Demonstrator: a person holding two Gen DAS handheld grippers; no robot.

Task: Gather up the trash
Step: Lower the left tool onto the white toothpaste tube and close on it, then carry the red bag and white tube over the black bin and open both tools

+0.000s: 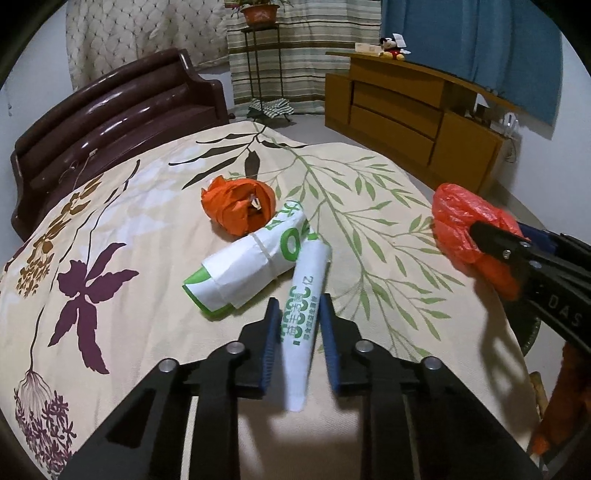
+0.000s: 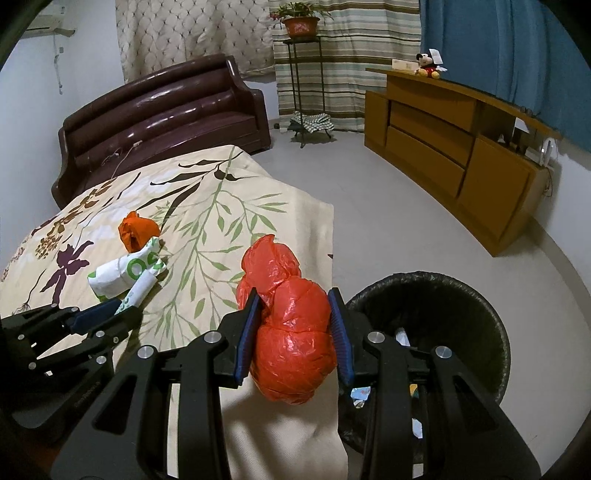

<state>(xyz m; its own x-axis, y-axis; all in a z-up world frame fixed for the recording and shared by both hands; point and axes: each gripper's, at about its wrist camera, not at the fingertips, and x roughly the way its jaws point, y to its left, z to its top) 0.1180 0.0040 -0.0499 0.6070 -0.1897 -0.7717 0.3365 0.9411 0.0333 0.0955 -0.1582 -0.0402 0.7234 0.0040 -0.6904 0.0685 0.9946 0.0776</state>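
Right wrist: crinkled red plastic bag [image 2: 291,332], bunched.

A maroon sofa [image 2: 162,110], wooden cabinet [image 2: 454,155], and potted plant [image 2: 301,22].

"DAS" on the right tongs' arm [image 1: 565,314], green "O" on the white paper bundle [image 1: 255,258]

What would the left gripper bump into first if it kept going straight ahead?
Probably the bigger white-and-green roll, beyond the thin roll that the left gripper already pinches; depth is uncertain.
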